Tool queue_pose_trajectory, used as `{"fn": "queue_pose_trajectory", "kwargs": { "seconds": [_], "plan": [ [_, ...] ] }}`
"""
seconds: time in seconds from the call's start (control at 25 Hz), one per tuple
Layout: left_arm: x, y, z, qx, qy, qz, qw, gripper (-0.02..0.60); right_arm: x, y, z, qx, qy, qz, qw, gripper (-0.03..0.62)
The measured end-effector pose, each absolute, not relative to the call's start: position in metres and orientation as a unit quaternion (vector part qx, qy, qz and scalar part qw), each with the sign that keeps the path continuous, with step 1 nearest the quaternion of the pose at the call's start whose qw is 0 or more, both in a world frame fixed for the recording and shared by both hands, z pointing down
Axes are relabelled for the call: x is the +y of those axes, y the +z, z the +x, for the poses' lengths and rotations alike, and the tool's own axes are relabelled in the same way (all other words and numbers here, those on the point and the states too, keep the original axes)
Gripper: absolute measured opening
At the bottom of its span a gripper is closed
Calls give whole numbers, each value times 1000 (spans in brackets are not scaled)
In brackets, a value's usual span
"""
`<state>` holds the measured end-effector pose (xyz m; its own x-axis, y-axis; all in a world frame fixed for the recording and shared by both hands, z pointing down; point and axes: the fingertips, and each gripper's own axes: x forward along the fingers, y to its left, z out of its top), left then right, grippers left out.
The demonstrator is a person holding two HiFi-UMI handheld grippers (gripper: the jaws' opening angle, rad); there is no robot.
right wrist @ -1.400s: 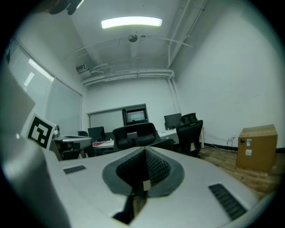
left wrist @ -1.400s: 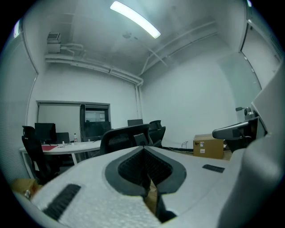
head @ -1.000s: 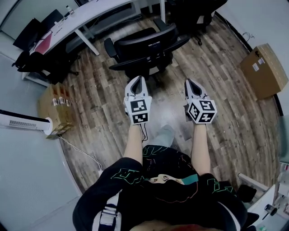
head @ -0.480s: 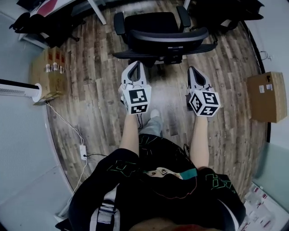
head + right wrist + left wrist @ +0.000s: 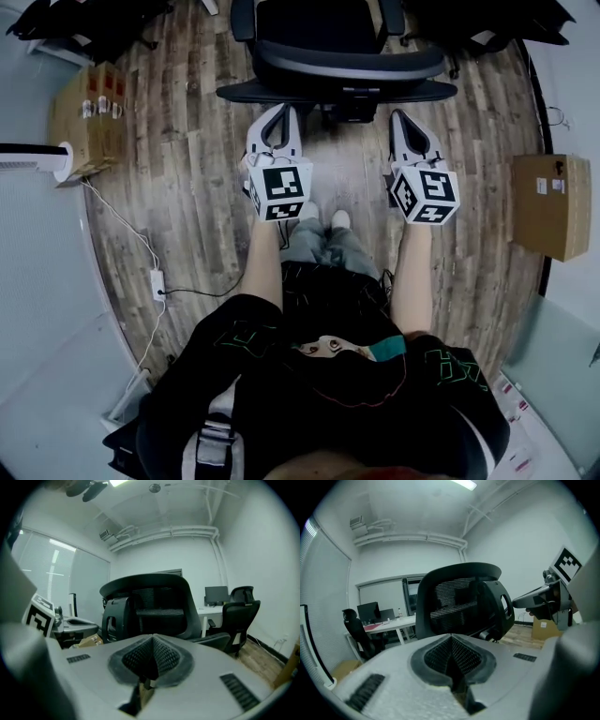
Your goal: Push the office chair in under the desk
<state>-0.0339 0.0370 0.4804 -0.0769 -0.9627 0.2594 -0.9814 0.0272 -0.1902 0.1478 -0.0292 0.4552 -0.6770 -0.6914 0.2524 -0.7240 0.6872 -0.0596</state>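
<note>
Black mesh office chair (image 5: 347,56) just ahead of both shut claws, backrest toward them.
Empty, the left claw (image 5: 279,117) and right claw (image 5: 403,120) are pinched closed, side by side just short of the backrest; pressing both evenly on it should roll it straight. Gripper views show the white tabletop (image 5: 391,623) beyond the chair; only the head view shows the gap before the claw tips.
</note>
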Motion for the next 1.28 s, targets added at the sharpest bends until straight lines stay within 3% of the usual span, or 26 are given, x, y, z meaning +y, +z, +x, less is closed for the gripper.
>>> {"fn": "queue_pose_trajectory", "kwargs": {
  "seconds": [0.28, 0.48, 0.6, 1.08, 1.28],
  "plan": [
    [34, 478, -26, -719, 142, 679, 49, 9, -47, 450, 140, -924, -5, 341, 170, 5],
    [36, 490, -14, -706, 211, 676, 22, 11, -44, 453, 134, -928, -64, 288, 226, 6],
    [35, 486, -16, -696, 216, 685, 14, 77, -41, 456, 130, -926, -98, 256, 259, 35],
    [16, 490, -9, -588, 402, 697, -88, 169, -37, 479, 127, -848, -273, 137, 433, 150],
    [8, 493, 2, -540, 453, 701, -106, 206, -43, 487, 124, -812, -330, 111, 468, 155]
  ]
}}
